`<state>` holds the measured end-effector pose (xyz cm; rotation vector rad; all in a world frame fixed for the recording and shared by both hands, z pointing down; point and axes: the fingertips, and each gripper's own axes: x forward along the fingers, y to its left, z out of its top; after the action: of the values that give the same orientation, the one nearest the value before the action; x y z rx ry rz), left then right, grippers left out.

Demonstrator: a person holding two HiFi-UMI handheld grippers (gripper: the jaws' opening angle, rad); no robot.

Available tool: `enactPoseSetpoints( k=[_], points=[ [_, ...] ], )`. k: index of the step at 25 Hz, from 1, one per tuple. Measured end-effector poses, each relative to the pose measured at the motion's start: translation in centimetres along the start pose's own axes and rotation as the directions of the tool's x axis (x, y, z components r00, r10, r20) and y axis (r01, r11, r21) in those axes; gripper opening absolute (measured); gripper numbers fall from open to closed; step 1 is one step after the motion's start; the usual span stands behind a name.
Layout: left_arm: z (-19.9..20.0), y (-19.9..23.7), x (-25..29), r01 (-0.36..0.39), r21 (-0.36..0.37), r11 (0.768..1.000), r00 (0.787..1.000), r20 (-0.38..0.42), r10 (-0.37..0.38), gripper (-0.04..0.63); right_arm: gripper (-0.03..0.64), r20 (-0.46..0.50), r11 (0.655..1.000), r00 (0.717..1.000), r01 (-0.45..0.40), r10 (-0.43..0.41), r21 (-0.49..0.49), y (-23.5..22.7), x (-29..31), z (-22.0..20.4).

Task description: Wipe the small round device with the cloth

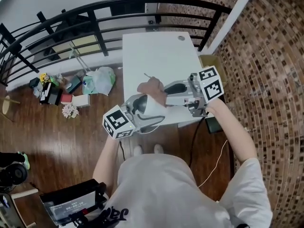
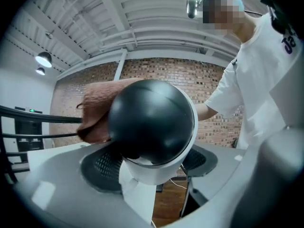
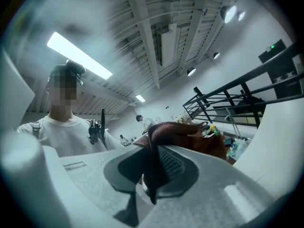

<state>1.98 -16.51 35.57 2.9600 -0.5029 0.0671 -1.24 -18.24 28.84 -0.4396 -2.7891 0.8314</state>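
Note:
The small round device (image 1: 144, 106) is white with a black dome (image 2: 151, 121). My left gripper (image 1: 142, 112) is shut on it and holds it above the near edge of the white table (image 1: 156, 51). In the left gripper view the dome fills the space between the jaws of the left gripper (image 2: 152, 167). A brown cloth (image 1: 151, 86) is pinched in my right gripper (image 1: 164, 90), which comes in from the right. The cloth (image 2: 97, 109) lies against the dome's far side. In the right gripper view the cloth (image 3: 190, 137) bunches out past the closed jaws of the right gripper (image 3: 153, 171) and hides the device.
A black railing (image 1: 95, 13) curves behind the table. Bags, flowers and boxes (image 1: 71, 89) lie on the wooden floor at the left. A brick wall (image 1: 266, 56) stands at the right. A thin cable (image 1: 213, 167) hangs by the person's right arm.

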Motion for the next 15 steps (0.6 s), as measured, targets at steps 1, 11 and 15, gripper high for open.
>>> enactPoseSetpoints(
  k=[1,11,15],
  points=[
    [0.1,0.4,0.0,-0.021,-0.012,1.0,1.0,0.007,0.021,0.393,0.037,-0.013,1.0,1.0,-0.006,0.006,-0.016,0.8,0.2,-0.1],
    [-0.4,3.2,0.1,-0.145,-0.112,0.983,0.989,-0.025,0.144,0.393,0.037,-0.232,0.98,0.965,0.082,-0.125,-0.183,2.7,2.3,-4.0],
    [1.2,0.1,-0.1,0.021,-0.053,0.998,0.998,0.063,-0.018,0.393,0.037,0.0,0.97,0.977,0.211,-0.212,-0.121,0.2,-2.6,1.0]
  ],
)
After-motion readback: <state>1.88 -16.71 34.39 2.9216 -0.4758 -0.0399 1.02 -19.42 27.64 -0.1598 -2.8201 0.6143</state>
